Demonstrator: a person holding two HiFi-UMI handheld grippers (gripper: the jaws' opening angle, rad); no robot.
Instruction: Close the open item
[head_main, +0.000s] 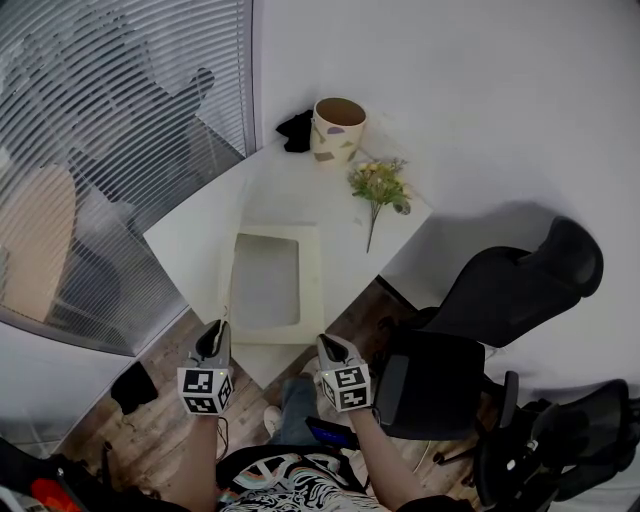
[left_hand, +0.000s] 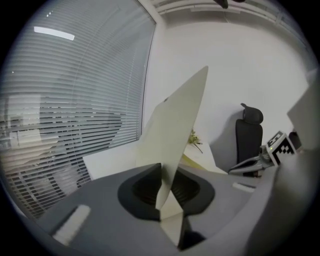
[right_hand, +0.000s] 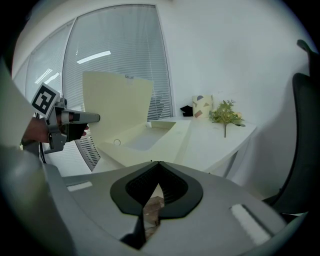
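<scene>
A cream box (head_main: 312, 290) lies open on the white table (head_main: 195, 240), its tray (right_hand: 145, 137) facing up. Its lid (right_hand: 117, 100) stands nearly upright along the left side and shows edge-on from the head view as the lid (head_main: 228, 290). My left gripper (head_main: 214, 335) is at the lid's near corner. The lid (left_hand: 175, 125) passes between the left gripper (left_hand: 169, 187), whose jaws stand slightly apart around it. My right gripper (head_main: 328, 347) hangs off the box's near right corner. The right gripper (right_hand: 159, 165) is shut and empty.
At the table's far corner stand a patterned pot (head_main: 338, 128), a black object (head_main: 296, 130) and a sprig of flowers (head_main: 380, 185). Black office chairs (head_main: 500, 300) crowd the right. Window blinds (head_main: 120, 120) run along the left.
</scene>
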